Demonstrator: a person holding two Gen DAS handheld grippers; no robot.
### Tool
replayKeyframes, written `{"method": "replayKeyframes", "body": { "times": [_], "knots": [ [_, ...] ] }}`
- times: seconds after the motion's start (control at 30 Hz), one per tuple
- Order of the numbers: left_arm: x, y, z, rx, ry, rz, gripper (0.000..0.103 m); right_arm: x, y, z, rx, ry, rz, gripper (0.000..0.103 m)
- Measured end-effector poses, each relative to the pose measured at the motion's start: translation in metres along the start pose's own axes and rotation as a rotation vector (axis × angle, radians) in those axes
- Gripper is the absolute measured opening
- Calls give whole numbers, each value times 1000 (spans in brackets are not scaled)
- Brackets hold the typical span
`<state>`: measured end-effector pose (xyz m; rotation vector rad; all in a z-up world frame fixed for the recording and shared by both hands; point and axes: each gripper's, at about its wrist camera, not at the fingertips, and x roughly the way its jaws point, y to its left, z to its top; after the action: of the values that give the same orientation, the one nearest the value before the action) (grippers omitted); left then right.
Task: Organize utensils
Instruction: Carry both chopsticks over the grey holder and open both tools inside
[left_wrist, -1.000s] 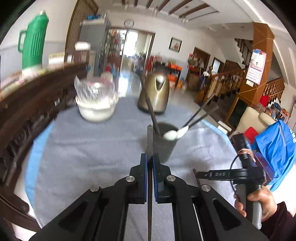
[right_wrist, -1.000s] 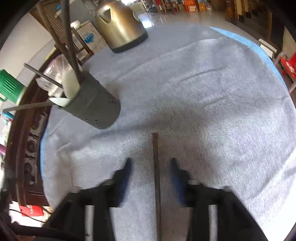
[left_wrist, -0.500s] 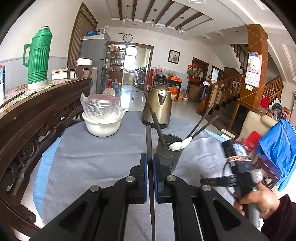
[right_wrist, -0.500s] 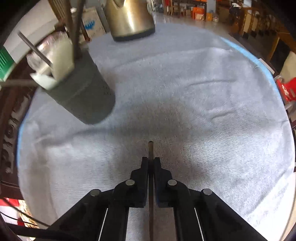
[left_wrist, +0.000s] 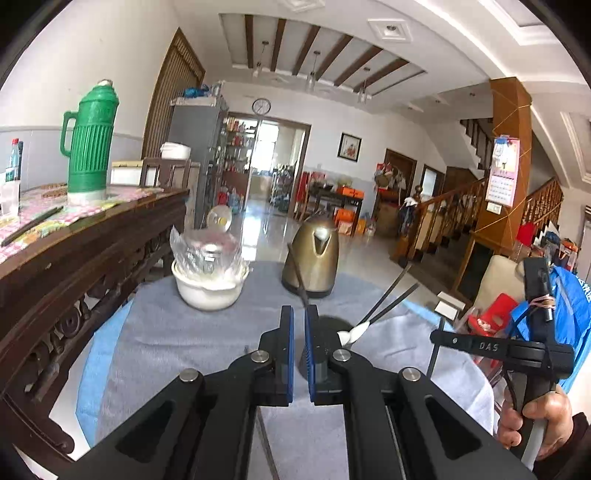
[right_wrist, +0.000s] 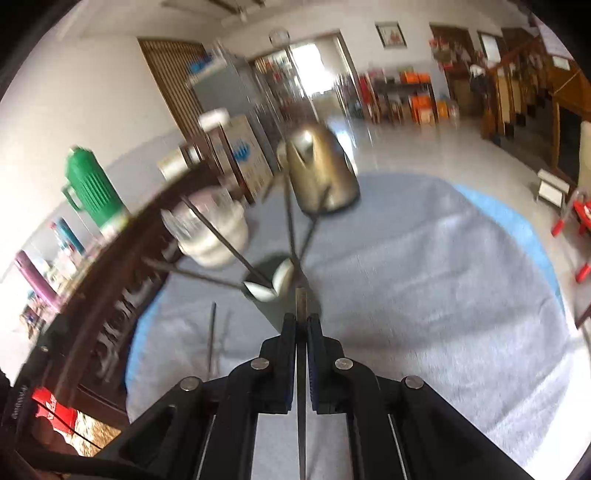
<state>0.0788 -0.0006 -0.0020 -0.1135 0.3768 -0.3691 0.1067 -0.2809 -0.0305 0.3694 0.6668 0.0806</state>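
Note:
A dark grey utensil cup (left_wrist: 325, 343) stands on the grey cloth, holding white spoons (left_wrist: 349, 334) and dark chopsticks. My left gripper (left_wrist: 299, 314) is slightly open and empty just in front of the cup. One dark chopstick (left_wrist: 264, 424) lies on the cloth below it. My right gripper (right_wrist: 302, 319) is shut on a dark chopstick (right_wrist: 302, 302), lifted and pointed at the cup (right_wrist: 280, 291). The loose chopstick (right_wrist: 213, 336) also shows at the left in the right wrist view. The right gripper (left_wrist: 443, 338) shows at the right in the left wrist view.
A gold kettle (left_wrist: 312, 258) and a white bowl (left_wrist: 208, 288) covered with plastic stand at the back of the round table (right_wrist: 443, 295). A dark wooden sideboard (left_wrist: 74, 251) with a green thermos (left_wrist: 92, 144) runs along the left.
My left gripper let go of its chopstick, which now lies on the cloth. My right gripper closed on the other chopstick, lifted it and swung toward the cup.

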Motion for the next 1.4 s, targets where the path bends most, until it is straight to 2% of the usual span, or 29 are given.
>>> {"method": "replayKeyframes", "body": {
  "times": [0.07,0.13,0.3,0.4,0.5,0.57,0.67,0.77,0.83,0.93,1.0,1.03,1.07,1.13,1.2,1.3,1.4],
  "knots": [
    [2,0,0,31,7,27,6,-4,9,6,-12,-35,-4,5],
    [8,10,-2,16,38,23,6,-5,10,7,-8,-40,12,5],
    [49,59,-20,-131,251,32,8,-8,9,4,21,-43,25,5],
    [86,81,-36,-184,387,57,33,-8,2,2,45,-43,44,5],
    [130,92,-44,-219,485,29,40,-8,4,0,33,-47,39,5],
    [161,95,-46,-226,547,39,46,-8,6,-1,20,-53,31,5],
    [202,94,-55,-228,626,56,47,-9,5,-1,17,-53,34,5],
    [247,95,-66,-228,743,109,48,-8,3,-1,26,-48,38,5],
    [262,92,-69,-228,773,116,48,-7,1,0,29,-42,39,5],
    [284,84,-76,-177,853,138,47,-5,-3,1,32,-37,40,6],
    [290,77,-78,-130,861,138,37,-4,-5,1,37,-35,45,6],
    [292,73,-79,-97,866,136,17,-4,-6,1,37,-34,47,6],
    [293,72,-79,-85,870,138,9,-4,-6,2,36,-34,48,6],
    [291,73,-79,-99,863,125,7,-4,-5,2,32,-34,51,6],
    [279,74,-75,-104,820,108,6,-7,-3,2,24,-41,51,6],
    [248,73,-64,-118,727,86,6,-14,1,3,12,-64,56,5],
    [201,67,-41,-121,588,65,6,-22,9,7,-6,-97,57,5]
  ]
}}
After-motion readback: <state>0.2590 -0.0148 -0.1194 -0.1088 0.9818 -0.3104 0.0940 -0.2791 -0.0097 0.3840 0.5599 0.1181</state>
